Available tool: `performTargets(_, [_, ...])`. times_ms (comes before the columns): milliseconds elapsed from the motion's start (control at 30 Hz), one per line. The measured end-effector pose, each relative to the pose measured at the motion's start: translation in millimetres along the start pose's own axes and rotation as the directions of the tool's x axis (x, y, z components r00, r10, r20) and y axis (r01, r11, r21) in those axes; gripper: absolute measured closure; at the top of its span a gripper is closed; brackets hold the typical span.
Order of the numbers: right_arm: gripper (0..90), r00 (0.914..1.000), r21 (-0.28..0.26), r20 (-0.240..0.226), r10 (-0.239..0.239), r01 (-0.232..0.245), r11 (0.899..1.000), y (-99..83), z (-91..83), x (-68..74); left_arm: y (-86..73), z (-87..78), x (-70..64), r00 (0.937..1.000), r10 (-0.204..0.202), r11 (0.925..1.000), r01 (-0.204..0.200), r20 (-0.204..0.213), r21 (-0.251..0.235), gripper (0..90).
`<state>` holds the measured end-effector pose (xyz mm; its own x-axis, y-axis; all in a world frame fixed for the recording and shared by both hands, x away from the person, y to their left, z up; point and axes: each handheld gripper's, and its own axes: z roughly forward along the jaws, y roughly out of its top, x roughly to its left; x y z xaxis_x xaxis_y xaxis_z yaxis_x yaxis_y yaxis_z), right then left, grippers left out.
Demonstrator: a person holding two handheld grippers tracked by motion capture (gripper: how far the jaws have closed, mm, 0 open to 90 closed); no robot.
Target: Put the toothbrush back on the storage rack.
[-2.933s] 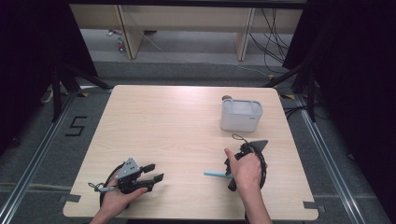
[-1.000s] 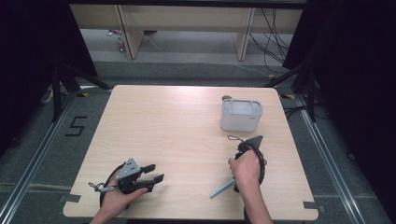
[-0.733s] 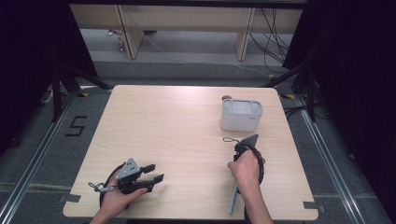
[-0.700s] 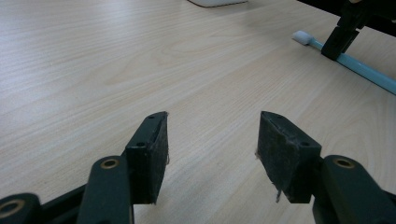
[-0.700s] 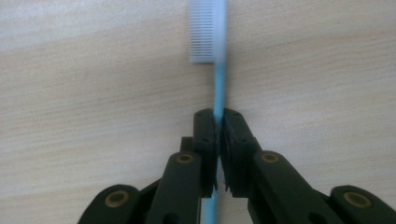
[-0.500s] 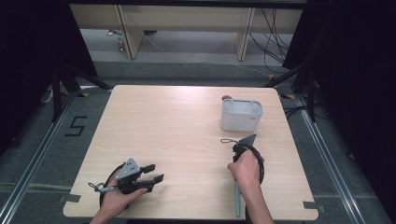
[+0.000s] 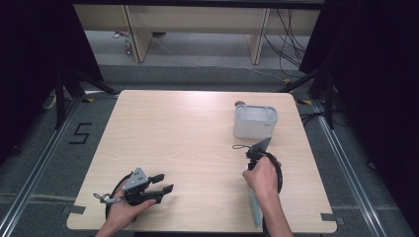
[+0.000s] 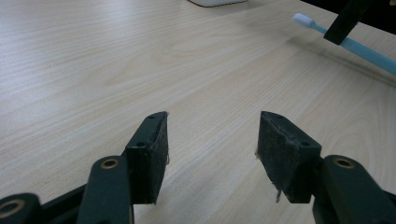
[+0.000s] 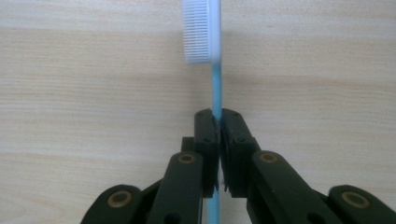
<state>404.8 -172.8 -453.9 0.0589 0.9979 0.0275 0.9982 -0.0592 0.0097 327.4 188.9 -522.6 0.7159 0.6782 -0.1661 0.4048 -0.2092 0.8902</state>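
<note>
Toothbrush (image 9: pixel 215 79) pinched in right tongs (image 9: pixel 218 122), jaws pressed tight on the light-blue handle just below the white bristle head; head sticks out past the tips over bare wood, bristles facing left in right gripper view. High view: right tongs (image 7: pixel 253 197) mostly hidden under the hand (image 7: pixel 260 177), handle end pokes out beside the forearm toward the near tabletop (image 7: pixel 188 123) edge. White container (image 7: pixel 255 121) sits just beyond that hand, apart from it. Left tongs (image 7: pixel 163 183) spread wide, nothing between jaws, low over tabletop at near-left, gripped by left hand (image 7: pixel 123 210). From left gripper view, brush head (image 8: pixel 303 19) is far off to upper right, well apart from left tongs (image 8: pixel 212 140).
</note>
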Motion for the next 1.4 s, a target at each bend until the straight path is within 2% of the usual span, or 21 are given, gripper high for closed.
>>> performTargets(67, [86.1,0.9996,0.006,-0.015,0.025,-0.025,1.000,-0.7,-1.9,3.1,0.0,-0.1,0.0,1.0000,-0.001,1.0000,0.001,0.000,0.000,42.7])
performTargets(100, [86.1,0.9997,0.000,-0.009,-0.023,0.023,1.000,-0.2,-2.1,-0.8,-0.1,-0.1,0.0,1.0000,-0.002,1.0000,0.002,0.000,-0.002,42.8])
performTargets(133, [86.1,0.9988,-0.017,-0.044,-0.021,0.021,1.000,-0.7,-0.5,-2.0,-0.2,-0.2,0.1,1.0000,-0.002,1.0000,0.002,0.000,-0.001,42.7])
performTargets(200, [86.1,0.9993,0.004,-0.002,-0.038,0.038,0.999,0.2,-4.2,-2.3,-0.1,-0.2,0.1,1.0000,-0.002,1.0000,0.002,0.000,0.001,42.8])
performTargets(333, [86.1,0.9960,-0.007,-0.013,-0.088,0.088,0.996,-0.7,-5.5,-6.9,0.0,-0.2,0.1,1.0000,-0.002,1.0000,0.002,0.000,0.002,42.8])
performTargets(467, [86.1,0.9993,0.005,-0.017,-0.033,0.033,0.999,-1.3,-8.8,-2.5,-0.1,-0.1,0.1,1.0000,-0.003,1.0000,0.003,-0.001,0.001,42.7])
performTargets(500, [86.1,0.9956,-0.009,-0.016,-0.093,0.093,0.996,-0.9,-9.4,-7.0,0.0,-0.1,0.1,1.0000,-0.002,1.0000,0.002,-0.001,0.001,42.7])
performTargets(533, [86.1,0.9966,-0.015,-0.027,-0.078,0.077,0.997,-1.3,-10.2,-6.0,0.0,-0.1,0.1,1.0000,-0.001,1.0000,0.001,-0.001,0.001,42.8])
performTargets(700, [86.0,0.9888,-0.072,-0.035,-0.145,0.143,0.987,-2.0,-15.2,-13.9,-0.6,-0.1,0.6,1.0000,-0.005,0.9999,0.005,0.007,-0.010,42.9])
performTargets(733, [86.0,0.9905,-0.085,-0.059,-0.124,0.119,0.989,-2.6,-17.8,-12.5,-0.6,-0.2,0.6,1.0000,-0.006,0.9999,0.006,0.006,-0.011,42.9])
performTargets(867, [86.0,0.9810,-0.169,-0.076,-0.179,0.164,0.972,-5.5,-22.6,-18.0,-0.6,-0.3,0.4,1.0000,-0.003,0.9999,0.003,0.006,-0.011,43.0])
performTargets(900, [86.1,0.9831,-0.165,-0.088,-0.160,0.144,0.976,-6.7,-23.9,-17.2,-0.7,0.1,0.0,1.0000,-0.006,0.9999,0.006,0.007,-0.015,43.0])
performTargets(1033, [86.1,0.9786,-0.212,-0.094,-0.183,0.160,0.964,-8.5,-26.6,-23.9,-0.7,0.0,-0.1,1.0000,-0.005,0.9999,0.005,0.005,-0.016,43.1])
performTargets(1067, [86.1,0.9732,-0.246,-0.090,-0.211,0.184,0.952,-8.7,-26.5,-27.3,-0.7,0.0,-0.1,1.0000,-0.004,0.9999,0.005,0.005,-0.017,43.1])
performTargets(1100, [86.0,0.9780,-0.244,-0.098,-0.184,0.156,0.957,-10.3,-28.0,-25.4,-0.7,-0.5,0.3,1.0000,0.001,0.9999,-0.001,0.003,-0.012,43.1])
performTargets(1133, [86.1,0.9684,-0.271,-0.096,-0.230,0.197,0.942,-10.3,-26.8,-29.9,-0.7,-0.5,0.2,1.0000,0.000,0.9999,0.000,0.003,-0.013,43.1])
performTargets(1167, [86.0,0.9690,-0.277,-0.120,-0.216,0.177,0.945,-11.7,-28.4,-29.4,-0.7,-0.5,0.1,1.0000,0.000,0.9999,0.000,0.002,-0.014,43.2])
performTargets(1200, [86.0,0.9662,-0.300,-0.107,-0.234,0.193,0.934,-12.3,-28.1,-31.2,-0.7,-0.6,0.0,1.0000,0.000,0.9999,0.000,0.000,-0.013,43.2])
performTargets(1300, [86.0,0.9645,-0.329,-0.136,-0.226,0.171,0.929,-14.0,-28.9,-31.2,-0.7,-0.3,-0.2,1.0000,0.002,0.9999,-0.002,0.000,-0.013,43.2])
performTargets(1333, [86.0,0.9522,-0.354,-0.133,-0.275,0.213,0.911,-13.2,-28.8,-35.1,-0.7,-0.4,-0.3,1.0000,0.005,0.9999,-0.005,-0.001,-0.013,43.2])
performTargets(1400, [85.9,0.9517,-0.378,-0.126,-0.280,0.215,0.901,-14.6,-29.1,-34.5,-0.8,-0.4,-0.5,1.0000,0.005,0.9999,-0.005,-0.002,-0.015,43.3])
